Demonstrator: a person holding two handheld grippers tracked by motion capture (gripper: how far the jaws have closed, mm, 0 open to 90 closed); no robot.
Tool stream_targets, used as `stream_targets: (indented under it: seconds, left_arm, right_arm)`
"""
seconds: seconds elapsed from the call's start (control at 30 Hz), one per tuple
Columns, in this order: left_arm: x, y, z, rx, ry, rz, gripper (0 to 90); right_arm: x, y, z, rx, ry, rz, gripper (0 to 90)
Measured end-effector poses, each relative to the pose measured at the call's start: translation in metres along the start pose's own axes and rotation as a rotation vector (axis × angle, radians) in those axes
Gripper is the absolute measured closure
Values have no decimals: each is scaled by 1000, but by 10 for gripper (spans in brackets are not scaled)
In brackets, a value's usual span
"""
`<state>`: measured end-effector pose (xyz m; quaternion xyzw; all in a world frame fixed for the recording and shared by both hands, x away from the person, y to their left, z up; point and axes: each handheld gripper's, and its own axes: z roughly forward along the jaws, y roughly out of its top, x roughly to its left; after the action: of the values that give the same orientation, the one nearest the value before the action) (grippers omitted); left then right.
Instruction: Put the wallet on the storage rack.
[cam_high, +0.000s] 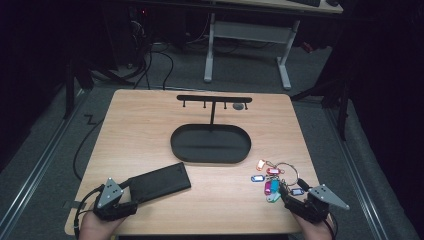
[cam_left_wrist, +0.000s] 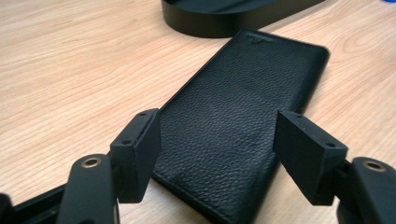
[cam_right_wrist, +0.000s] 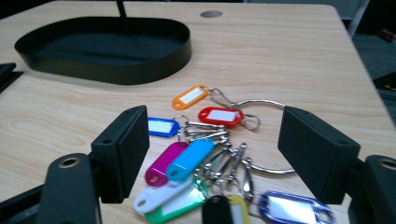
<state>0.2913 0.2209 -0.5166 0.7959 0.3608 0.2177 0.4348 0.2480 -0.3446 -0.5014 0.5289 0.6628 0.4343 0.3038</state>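
A black leather wallet (cam_high: 159, 182) lies flat on the wooden table (cam_high: 140, 130), front left. My left gripper (cam_high: 131, 200) is open at its near end; in the left gripper view the wallet (cam_left_wrist: 233, 126) lies between the wide jaws of that gripper (cam_left_wrist: 217, 149), pads not pressing it. A bunch of coloured key tags on a metal ring (cam_high: 275, 181) lies front right. My right gripper (cam_high: 285, 196) stands open just behind it. In the right gripper view the tags (cam_right_wrist: 201, 168) lie on the table between and ahead of the gripper's (cam_right_wrist: 212, 154) jaws, untouched.
A black oval tray (cam_high: 211, 145) sits mid-table, with a T-shaped hook stand (cam_high: 214, 100) rising from its far side. A round grommet hole (cam_high: 238, 106) is near the far edge. A white-legged desk (cam_high: 247, 35) stands beyond the table.
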Motion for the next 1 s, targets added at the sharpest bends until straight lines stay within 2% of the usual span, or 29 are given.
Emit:
stream_targets:
  seconds: [0.03, 0.07, 0.13, 0.27, 0.4, 0.67, 0.93, 1.0]
  left_arm:
    - [0, 0, 0, 0, 0, 0, 326]
    - [1, 1, 0, -8, 2, -4, 325]
    - [1, 2, 1, -8, 8, 1, 326]
    - [2, 1, 1, -5, 5, -7, 327]
    - [1, 0, -1, -2, 12, 0, 331]
    - [-1, 0, -5, -11, 25, 9, 343]
    - [-3, -1, -4, -12, 29, 35, 334]
    - [-5, 1, -3, -3, 22, 62, 349]
  right_arm:
    - [0, 0, 0, 0, 0, 0, 235]
    - [3, -2, 2, 11, 22, -24, 224]
    - [5, -4, 4, 25, 37, -29, 198]
    - [2, -6, 5, 38, 57, -8, 195]
    - [-1, -6, 6, 29, 62, 3, 194]
    - [0, -5, 10, 15, 100, -3, 212]
    - [1, -5, 10, 30, 105, -1, 220]
    - [-1, -6, 10, 30, 105, 7, 221]
